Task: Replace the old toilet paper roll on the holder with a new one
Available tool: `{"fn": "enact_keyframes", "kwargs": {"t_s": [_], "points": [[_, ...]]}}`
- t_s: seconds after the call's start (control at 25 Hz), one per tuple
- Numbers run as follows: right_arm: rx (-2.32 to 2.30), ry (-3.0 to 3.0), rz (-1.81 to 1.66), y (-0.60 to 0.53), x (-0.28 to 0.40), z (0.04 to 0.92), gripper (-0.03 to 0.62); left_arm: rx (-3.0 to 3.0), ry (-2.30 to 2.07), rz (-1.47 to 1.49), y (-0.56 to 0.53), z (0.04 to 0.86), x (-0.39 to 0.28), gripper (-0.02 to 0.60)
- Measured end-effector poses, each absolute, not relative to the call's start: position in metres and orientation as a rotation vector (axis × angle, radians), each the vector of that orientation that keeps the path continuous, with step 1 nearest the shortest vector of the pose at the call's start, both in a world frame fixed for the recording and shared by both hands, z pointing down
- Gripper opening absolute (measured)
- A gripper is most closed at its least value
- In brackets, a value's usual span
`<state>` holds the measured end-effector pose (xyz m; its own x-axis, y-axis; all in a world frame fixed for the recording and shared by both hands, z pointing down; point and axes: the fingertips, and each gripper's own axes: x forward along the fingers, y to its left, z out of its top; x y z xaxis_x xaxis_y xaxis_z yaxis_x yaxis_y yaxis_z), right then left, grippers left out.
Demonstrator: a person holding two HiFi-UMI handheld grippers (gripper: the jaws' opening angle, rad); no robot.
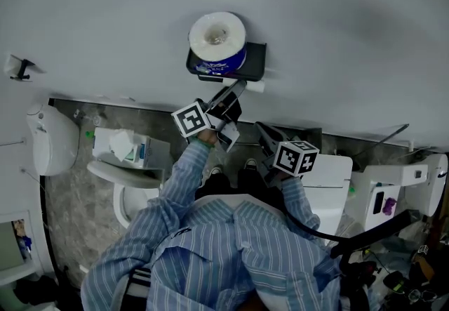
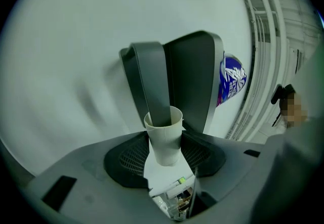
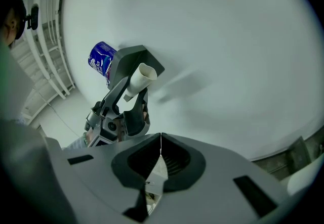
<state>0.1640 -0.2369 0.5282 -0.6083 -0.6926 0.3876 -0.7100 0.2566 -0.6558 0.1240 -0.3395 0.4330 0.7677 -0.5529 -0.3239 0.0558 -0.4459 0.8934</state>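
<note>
**Tongs.** The left tongs (image 1: pixel 233 97) were raised to the holder (image 1: pixel 254 57) on the wall, at 12 o'clock from the person in the head view. Their jaws stood partly closed, with the pads bearing on the near end of a bare cardboard tube (image 2: pixel 164 137). A grey bar (image 2: pixel 152 81) of the holder ran into the tube's open far end. The tube was therefore judged not yet clear of the holder. The right tongs (image 3: pixel 161 149) were fully closed with nothing between the jaws. They hung at 4 o'clock from the left tongs, apart from the holder.

**New roll.** The new roll (image 1: pixel 217 34) was full and carried a blue printed band. It stood on end on the holder's top shelf, at 12 o'clock from the tube, with its core hole towards the head camera.

**Handling, as judged.**
- The tube looked very light and thin-walled. It would be stiff along its length but easily crushed across it. A light grip across the diameter near one end should suffice, drawing it straight along the bar.
- The new roll looked light, bulky and soft, and the band could be slick. The better hold would be one jaw in the core and the other outside.
- A squeeze across the full width risked denting the roll or letting it slip off the shelf.
</note>
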Motion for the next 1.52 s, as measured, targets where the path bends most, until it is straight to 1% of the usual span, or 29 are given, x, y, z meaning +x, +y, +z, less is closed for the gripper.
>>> {"fn": "enact_keyframes", "kwargs": {"t_s": [0.36,0.6,0.76,0.92,1.2,1.52], "points": [[1.481,-2.437,1.320,-0.221,0.190,0.531,0.005,1.915,-0.290,-0.603,-0.319,0.445,0.175,0.195],[1.587,-2.396,1.338,-0.217,0.212,0.533,0.005,2.095,-0.316,-0.455,-0.315,0.457,0.191,0.195],[1.622,-2.389,1.339,-0.216,0.218,0.532,0.005,2.102,-0.298,-0.424,-0.309,0.459,0.199,0.195],[1.679,-2.414,1.288,-0.220,0.221,0.523,0.005,2.125,-0.325,-0.382,-0.305,0.468,0.193,0.195],[1.691,-2.472,0.965,-0.226,0.219,0.494,0.006,2.157,-0.399,-0.357,-0.301,0.473,0.167,0.195],[1.654,-2.579,0.824,-0.241,0.213,0.455,0.008,2.213,-0.546,-0.317,-0.299,0.479,0.126,0.195]]}}
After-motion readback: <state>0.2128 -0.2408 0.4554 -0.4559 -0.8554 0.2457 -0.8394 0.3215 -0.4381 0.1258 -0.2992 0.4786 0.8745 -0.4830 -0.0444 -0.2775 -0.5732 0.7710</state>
